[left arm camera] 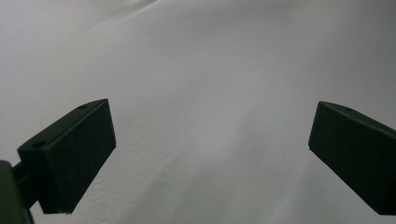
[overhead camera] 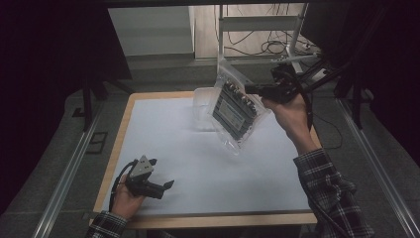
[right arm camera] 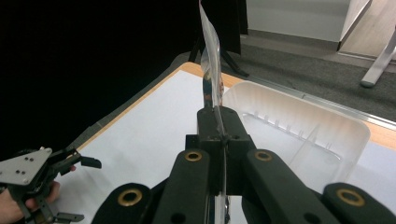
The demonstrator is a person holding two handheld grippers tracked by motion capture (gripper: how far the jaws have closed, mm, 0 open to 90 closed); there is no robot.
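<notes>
Bag: a clear plastic bag [overhead camera: 236, 111] with dark contents and a pale label hangs in the air above the far right part of the table, tilted, its upper end toward the far side and its lower corner toward the person. In the right gripper view it shows edge-on as a thin shiny sheet [right arm camera: 211, 70] that rises straight up from between the jaws.

Right gripper: the right gripper [overhead camera: 257, 90] is closed tight on the bag's right edge; in its own view the two black jaws meet with only the plastic film between them.

Right hand: the right hand [overhead camera: 287, 111] is lifted off the table with the forearm in a plaid sleeve [overhead camera: 329, 193] that slopes up from the lower right; the gripper points left, toward the bag.

Tray: a clear, empty plastic tray [overhead camera: 204, 106] sits on the white sheet just left of and behind the bag; in the right gripper view it lies to the right of the jaws [right arm camera: 299, 126].

Left gripper: the left gripper [overhead camera: 161, 184] rests low at the near left corner, well apart from the bag, jaws spread wide with nothing between them, only white sheet below.

Left hand: the left hand [overhead camera: 126, 196] lies on the table edge and grips the tool from behind.

Table: a wooden-edged table [overhead camera: 126, 119] covered with a white sheet.
</notes>
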